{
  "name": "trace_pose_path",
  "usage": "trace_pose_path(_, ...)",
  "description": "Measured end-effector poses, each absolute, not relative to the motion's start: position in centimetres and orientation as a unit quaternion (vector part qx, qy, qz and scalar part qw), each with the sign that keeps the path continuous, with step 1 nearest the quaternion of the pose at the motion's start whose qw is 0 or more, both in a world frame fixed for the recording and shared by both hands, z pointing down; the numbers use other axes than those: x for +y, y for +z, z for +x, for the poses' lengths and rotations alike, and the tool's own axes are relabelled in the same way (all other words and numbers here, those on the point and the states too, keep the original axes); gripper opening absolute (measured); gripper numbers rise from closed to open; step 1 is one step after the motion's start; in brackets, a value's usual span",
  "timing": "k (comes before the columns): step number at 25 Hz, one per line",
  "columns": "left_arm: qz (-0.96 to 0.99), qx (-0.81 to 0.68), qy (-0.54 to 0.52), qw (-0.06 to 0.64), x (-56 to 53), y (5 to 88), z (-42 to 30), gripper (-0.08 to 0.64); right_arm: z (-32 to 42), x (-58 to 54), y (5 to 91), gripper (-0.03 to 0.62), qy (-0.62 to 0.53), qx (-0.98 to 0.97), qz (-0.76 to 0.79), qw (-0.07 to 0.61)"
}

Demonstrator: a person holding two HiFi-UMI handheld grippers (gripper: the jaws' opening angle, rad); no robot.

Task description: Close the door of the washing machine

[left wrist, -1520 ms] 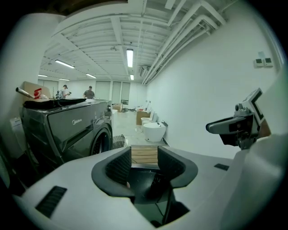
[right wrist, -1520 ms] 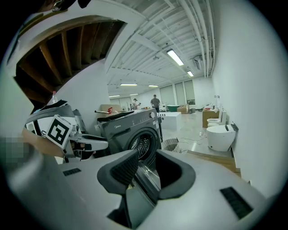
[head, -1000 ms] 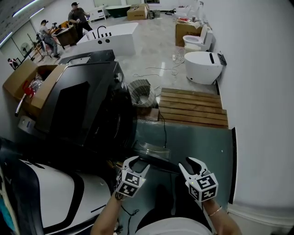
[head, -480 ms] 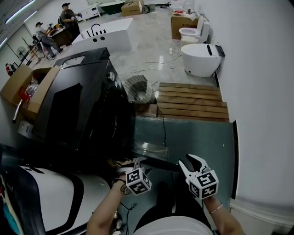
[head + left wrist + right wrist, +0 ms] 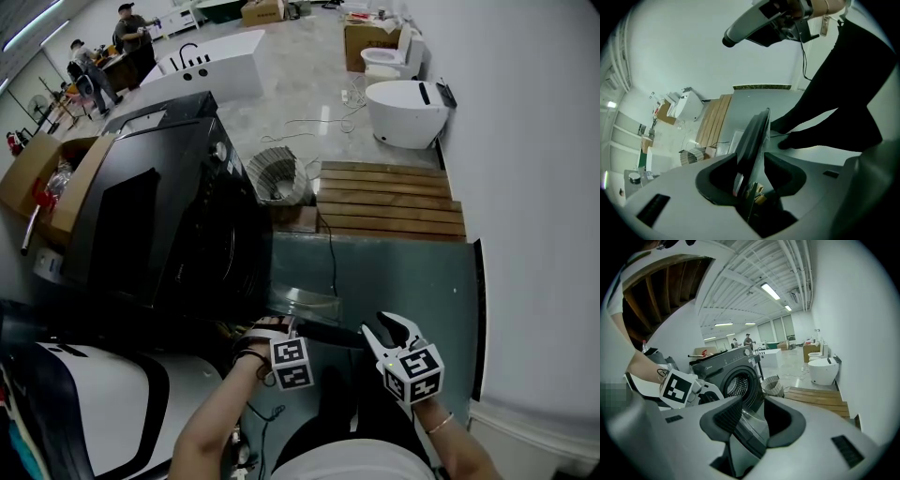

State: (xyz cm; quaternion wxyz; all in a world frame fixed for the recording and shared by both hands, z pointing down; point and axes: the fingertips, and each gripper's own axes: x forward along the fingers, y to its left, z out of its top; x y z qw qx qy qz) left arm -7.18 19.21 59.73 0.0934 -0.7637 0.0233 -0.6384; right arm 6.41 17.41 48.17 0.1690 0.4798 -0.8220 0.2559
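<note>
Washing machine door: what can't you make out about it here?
Hinge of the door: head view, lost against the black washing machine.
Its handle: left gripper view shows only its edge between the left tongs.
Contents of the drum: right gripper view, too small and dim.

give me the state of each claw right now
Left claw: open around the door edge, jaws have just been closing, not clamped.
Right claw: open, gripping nothing.

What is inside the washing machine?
The door of the washing machine is open. Inside shows a shiny metal drum with little holes. No clothes show, but the drum's lower part is covered, so something could lie there.
</note>
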Motion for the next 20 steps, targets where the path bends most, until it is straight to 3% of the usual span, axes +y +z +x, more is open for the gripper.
trace_pose_path(4, -0.756, 0.021, -0.645, 0.106, 18.5, 60.4, -7.0, 0.173, 6.6, 17.2, 48.5, 0.138, 0.258, -0.821, 0.48, 0.17)
trace_pose_path(20, -0.772, 0.09, -0.626, 0.067, 12.5, 60.9, -5.3, 0.173, 7.4, 14.8, 51.5, 0.138, 0.251, -0.827, 0.459, 0.206)
